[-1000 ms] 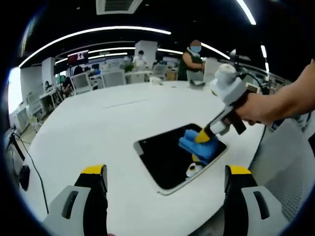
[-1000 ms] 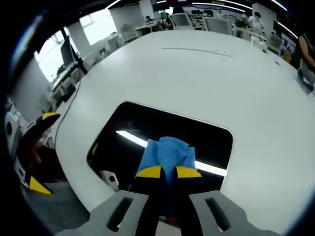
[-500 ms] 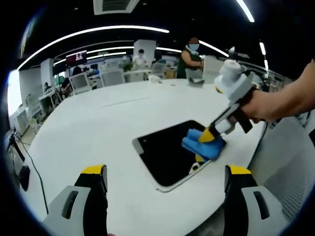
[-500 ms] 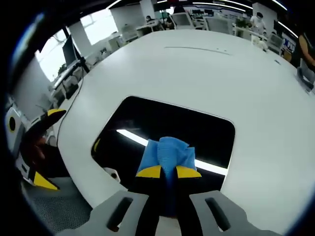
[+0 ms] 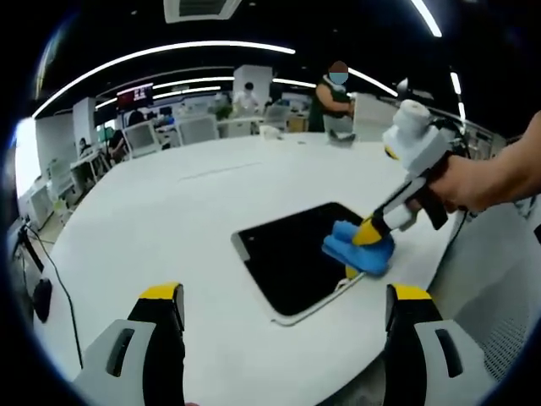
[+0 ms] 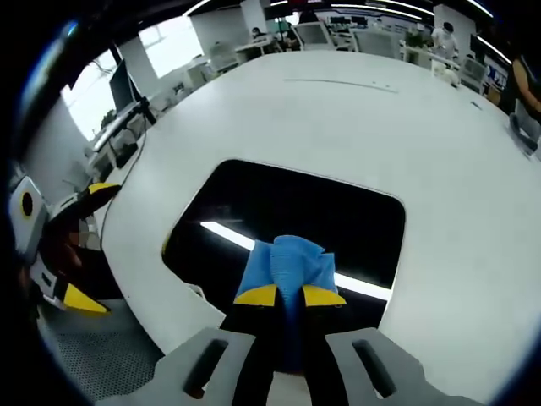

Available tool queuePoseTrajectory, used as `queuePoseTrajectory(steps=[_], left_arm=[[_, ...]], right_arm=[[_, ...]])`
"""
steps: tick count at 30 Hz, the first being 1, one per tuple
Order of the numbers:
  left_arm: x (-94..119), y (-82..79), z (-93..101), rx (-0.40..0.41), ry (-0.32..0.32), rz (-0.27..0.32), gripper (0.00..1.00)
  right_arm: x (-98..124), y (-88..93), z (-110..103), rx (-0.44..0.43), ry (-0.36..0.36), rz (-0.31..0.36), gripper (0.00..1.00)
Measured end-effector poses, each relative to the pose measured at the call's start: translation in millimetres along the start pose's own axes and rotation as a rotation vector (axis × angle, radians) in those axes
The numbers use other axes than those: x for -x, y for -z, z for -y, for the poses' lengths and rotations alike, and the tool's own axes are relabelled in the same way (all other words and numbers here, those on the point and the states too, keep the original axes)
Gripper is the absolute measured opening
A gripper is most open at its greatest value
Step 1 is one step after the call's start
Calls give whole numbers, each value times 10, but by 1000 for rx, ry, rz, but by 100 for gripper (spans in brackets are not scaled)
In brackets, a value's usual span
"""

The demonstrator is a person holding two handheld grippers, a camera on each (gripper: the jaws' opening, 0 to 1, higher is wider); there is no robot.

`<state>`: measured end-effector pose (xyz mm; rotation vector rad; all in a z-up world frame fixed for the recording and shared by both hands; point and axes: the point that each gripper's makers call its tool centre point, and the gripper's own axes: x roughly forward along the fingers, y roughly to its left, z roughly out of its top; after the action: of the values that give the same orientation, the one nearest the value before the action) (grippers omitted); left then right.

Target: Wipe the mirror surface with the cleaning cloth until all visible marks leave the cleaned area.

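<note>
While the right gripper [image 6: 290,296] clamps the blue cleaning cloth [image 6: 287,264] between its jaws and presses it onto the mirror [image 6: 279,211], the left gripper [image 5: 283,296] waits wide and empty off the glass. Lying flat near the white table's [image 5: 152,220] edge, the mirror is within reach for wiping. No legible writing shows.

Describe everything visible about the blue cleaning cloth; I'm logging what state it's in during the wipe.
The cleaning cloth is bright blue, soft and looks like microfibre, bunched into thick folds rather than spread flat. The right tool is shut on it, yellow-tipped jaws pinching its near end. Its underside presses on the dark mirror, which lies flat on the white table. In the left gripper view the cloth sits at the mirror's edge nearest the person's hand. No stains on it can be made out.
</note>
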<state>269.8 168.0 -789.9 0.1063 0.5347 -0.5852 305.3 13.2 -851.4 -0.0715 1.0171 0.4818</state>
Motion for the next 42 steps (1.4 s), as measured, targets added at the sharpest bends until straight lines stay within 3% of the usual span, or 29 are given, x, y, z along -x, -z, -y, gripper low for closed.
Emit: queuePoseTrajectory(steps=[42], left_arm=[[-8,32,13,-10,6,-14,99]], right_arm=[[117,233,-114,32,-30,-14,4]])
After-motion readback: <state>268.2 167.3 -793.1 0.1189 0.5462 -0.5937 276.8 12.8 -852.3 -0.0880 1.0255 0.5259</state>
